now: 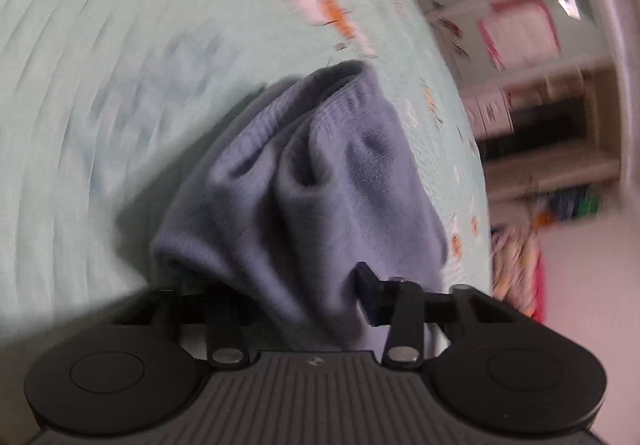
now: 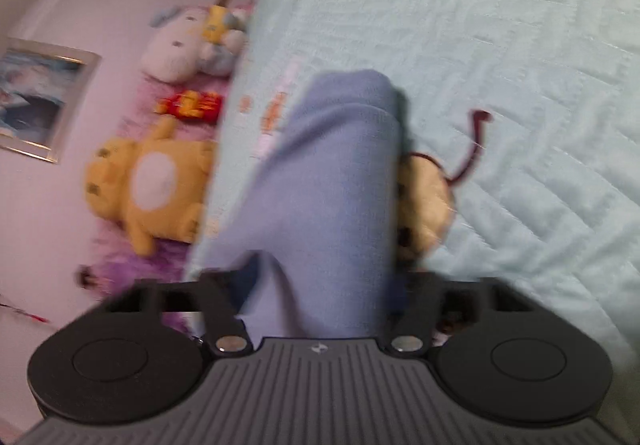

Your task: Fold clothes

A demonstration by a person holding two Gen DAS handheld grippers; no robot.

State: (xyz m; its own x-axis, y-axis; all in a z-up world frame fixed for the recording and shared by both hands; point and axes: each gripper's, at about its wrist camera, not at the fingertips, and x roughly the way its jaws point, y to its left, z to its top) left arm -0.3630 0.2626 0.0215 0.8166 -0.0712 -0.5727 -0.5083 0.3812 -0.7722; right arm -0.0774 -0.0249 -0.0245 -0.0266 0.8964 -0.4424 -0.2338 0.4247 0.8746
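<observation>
**Gripping blue cloth at both ends above a mint bedspread**

Bunched into thick folds, a blue-grey garment (image 1: 296, 181) fills the space between the fingers of the left gripper (image 1: 298, 295), which is clenched on the fabric; one dark fingertip (image 1: 366, 281) shows at the cloth's right side, the other is buried under it. The cloth trails forward from the tool and lies over a pale mint quilted bedspread (image 1: 120, 45), which is streaked with motion blur. Shelves with pink boxes (image 1: 516, 33) stand beyond the bed's edge.

From the right wrist, the right gripper (image 2: 316, 285) likewise grasps the same garment (image 2: 328, 185), a smooth blue band running away from its fingers across the bedspread (image 2: 520, 45). Just beside the cloth's right edge lies a tan item with a dark red cord (image 2: 468, 157), too blurred to identify. Along the bed's far side sit a yellow plush toy (image 2: 148, 181) and a white plush toy (image 2: 176, 53) against a pink wall with a framed picture (image 2: 36, 101).
</observation>
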